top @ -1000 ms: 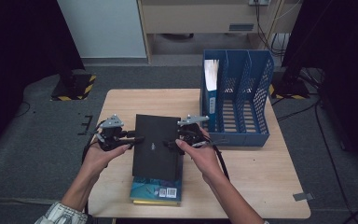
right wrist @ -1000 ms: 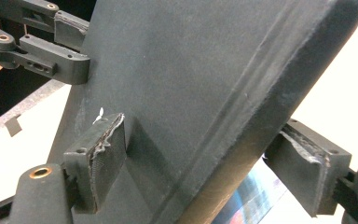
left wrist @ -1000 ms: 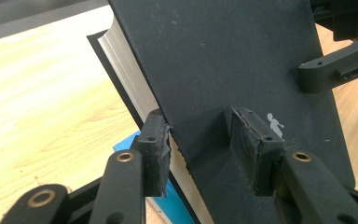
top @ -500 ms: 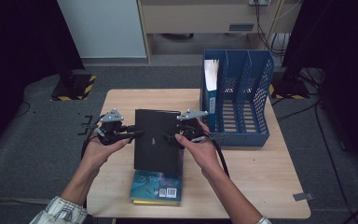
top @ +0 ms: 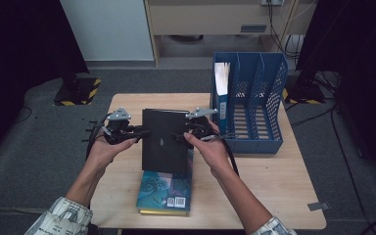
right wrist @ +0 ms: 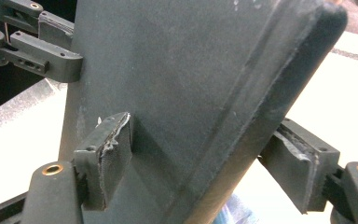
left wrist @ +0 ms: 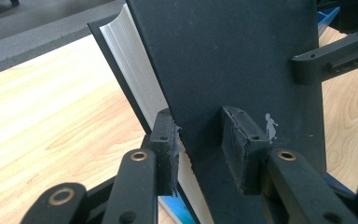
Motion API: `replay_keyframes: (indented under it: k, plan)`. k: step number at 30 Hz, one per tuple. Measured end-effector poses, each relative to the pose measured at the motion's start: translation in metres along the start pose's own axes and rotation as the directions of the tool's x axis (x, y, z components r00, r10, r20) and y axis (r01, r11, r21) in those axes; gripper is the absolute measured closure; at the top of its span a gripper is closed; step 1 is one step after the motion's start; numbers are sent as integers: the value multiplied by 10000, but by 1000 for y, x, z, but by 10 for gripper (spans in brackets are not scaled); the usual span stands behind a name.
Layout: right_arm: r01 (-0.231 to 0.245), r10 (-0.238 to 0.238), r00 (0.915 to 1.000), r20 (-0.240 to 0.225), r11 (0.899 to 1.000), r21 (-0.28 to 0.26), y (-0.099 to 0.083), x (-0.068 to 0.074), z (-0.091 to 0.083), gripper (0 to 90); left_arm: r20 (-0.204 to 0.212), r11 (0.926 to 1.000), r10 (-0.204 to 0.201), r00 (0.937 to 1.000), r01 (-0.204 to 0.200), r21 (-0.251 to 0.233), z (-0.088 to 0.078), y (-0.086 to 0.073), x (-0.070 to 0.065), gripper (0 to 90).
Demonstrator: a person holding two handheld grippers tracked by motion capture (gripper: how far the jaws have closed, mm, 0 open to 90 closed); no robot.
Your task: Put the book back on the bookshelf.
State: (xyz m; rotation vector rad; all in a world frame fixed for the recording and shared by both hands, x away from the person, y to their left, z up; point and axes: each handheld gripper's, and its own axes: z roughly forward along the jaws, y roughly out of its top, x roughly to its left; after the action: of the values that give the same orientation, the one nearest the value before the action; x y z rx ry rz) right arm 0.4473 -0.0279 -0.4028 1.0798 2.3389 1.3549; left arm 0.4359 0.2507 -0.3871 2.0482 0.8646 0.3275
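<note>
While both hands worked at the table (top: 284,186), the black book (top: 164,141) stood lifted between them, raised off the colourful book (top: 166,193) that lay flat near the table's front edge. Seen from the high view, the black book hung tilted just above and behind that colourful book, overlapping its far end, and well to the left of the blue file rack (top: 254,105) that stood on the table's right part.

At the black book's left edge, the left gripper (top: 139,132) was clamped on it. In the left gripper view its two pads sat on either side of the front cover (left wrist: 233,65), one pad against the outer face and the other between the cover and the white page block (left wrist: 135,70), and its jaws had just been closing further with that cover between them.

At the black book's right edge, the right gripper (top: 178,136) was clamped on the spine side. The right gripper view showed one worn pad (right wrist: 109,154) flat against the cover and the other pad behind the rounded spine (right wrist: 279,79), so the whole thickness of the book sat between the jaws, which had just been closing a little on it.

Inside the blue file rack, a white-paged book (top: 222,81) stood upright in the compartment nearest the black book.
</note>
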Motion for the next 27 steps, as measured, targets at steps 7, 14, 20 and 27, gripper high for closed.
replay_keyframes:
  k: [7, 14, 20, 27]
  plan:
    - [-64, 64, 10000, 14, 10000, 38, 5, -5, 3, 262, 26, 10000, 7, 10000, -7, 38, 3, 5, 6, 668]
    - [-27, 27, 9999, 110, 10000, -21, 11, -9, 6, 267, 108, 9999, -96, 9999, 96, -65, 5, 8, 12, 682]
    - [23, -23, 9999, 155, 10000, 31, 15, -11, 9, 268, -12, 10000, -45, 10000, 45, -31, 6, 12, 13, 683]
    - [126, -124, 9994, 314, 9999, -77, 18, -11, 9, 271, -73, 9999, 97, 9999, -97, -72, 5, 15, 12, 690]
